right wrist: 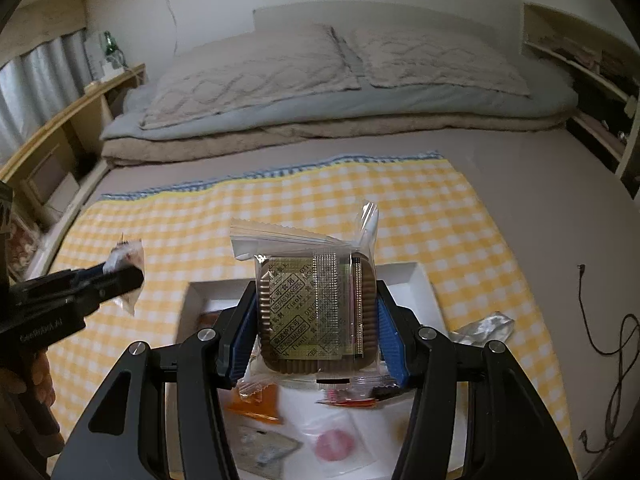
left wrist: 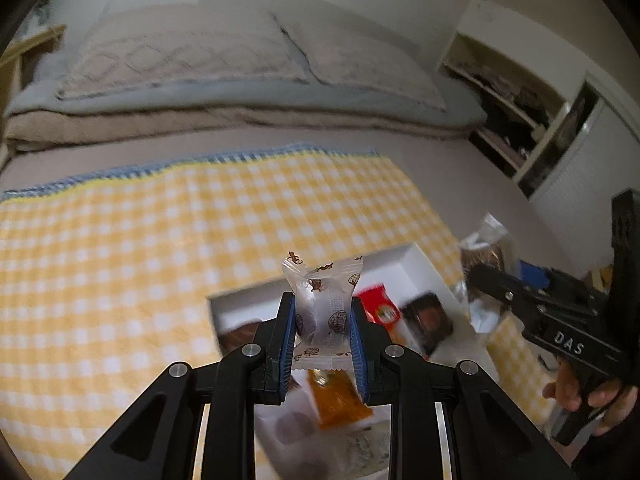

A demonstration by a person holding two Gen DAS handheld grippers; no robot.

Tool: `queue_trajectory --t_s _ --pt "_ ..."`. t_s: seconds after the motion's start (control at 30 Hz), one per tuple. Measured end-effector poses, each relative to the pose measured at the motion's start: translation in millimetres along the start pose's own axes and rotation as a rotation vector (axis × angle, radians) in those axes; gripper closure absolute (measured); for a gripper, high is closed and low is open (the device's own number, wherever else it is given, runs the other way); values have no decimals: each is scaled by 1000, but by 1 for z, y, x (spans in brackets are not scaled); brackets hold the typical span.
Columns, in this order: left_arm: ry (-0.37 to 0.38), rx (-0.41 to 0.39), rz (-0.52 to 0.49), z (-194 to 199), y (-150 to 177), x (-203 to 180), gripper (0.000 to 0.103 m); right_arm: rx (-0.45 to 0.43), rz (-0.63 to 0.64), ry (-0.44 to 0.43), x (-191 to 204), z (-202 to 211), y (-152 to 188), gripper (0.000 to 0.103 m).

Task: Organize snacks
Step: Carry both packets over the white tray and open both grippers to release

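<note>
My left gripper (left wrist: 323,320) is shut on a small clear-wrapped candy (left wrist: 322,300) printed with brown figures, held above the white box (left wrist: 392,258). It also shows in the right wrist view (right wrist: 120,276) at the left. My right gripper (right wrist: 316,320) is shut on a clear-wrapped brown mooncake (right wrist: 318,316) over the white box (right wrist: 416,276); it also shows in the left wrist view (left wrist: 480,276) at the right. In the box lie a red packet (left wrist: 380,308), a dark brown packet (left wrist: 430,320) and an orange packet (left wrist: 336,398).
The box sits on a yellow checked cloth (left wrist: 160,240) spread on a bed. Folded quilts and pillows (right wrist: 320,88) lie at the far end. A crumpled clear wrapper (right wrist: 482,328) lies right of the box. Shelves (right wrist: 592,80) flank the bed. A black cable (right wrist: 616,340) lies at the right.
</note>
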State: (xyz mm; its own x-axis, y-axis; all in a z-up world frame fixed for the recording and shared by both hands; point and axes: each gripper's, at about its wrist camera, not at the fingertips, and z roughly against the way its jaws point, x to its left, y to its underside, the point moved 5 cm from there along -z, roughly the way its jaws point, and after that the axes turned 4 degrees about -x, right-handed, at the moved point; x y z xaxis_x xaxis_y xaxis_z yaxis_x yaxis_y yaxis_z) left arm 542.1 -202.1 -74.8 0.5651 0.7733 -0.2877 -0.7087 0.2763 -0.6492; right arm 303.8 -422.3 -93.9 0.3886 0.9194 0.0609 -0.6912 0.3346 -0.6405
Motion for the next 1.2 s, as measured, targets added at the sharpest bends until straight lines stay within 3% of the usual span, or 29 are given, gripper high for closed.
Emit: queue_trajectory --t_s 0.2,0.37,0.6,0.7,0.87,1.07,1.2 --pt "20 91 -59 -45 6 -19 78 139 12 -27 -15 -18 34 48" --pt "43 109 -52 -62 2 -24 78 355 51 -62 -21 -41 90 48" --pt "63 138 -51 -79 12 -31 78 524 137 -128 -12 -60 136 48" --pt "87 157 -40 -81 19 -31 78 597 175 -111 -11 -69 151 48" --pt "127 192 -47 -98 32 -42 78 571 138 -52 -33 -72 144 48" --pt "147 276 -62 -129 58 -57 78 443 58 27 -70 -75 119 49" --pt "131 349 -95 -151 75 -63 78 439 22 37 -87 -75 116 49"
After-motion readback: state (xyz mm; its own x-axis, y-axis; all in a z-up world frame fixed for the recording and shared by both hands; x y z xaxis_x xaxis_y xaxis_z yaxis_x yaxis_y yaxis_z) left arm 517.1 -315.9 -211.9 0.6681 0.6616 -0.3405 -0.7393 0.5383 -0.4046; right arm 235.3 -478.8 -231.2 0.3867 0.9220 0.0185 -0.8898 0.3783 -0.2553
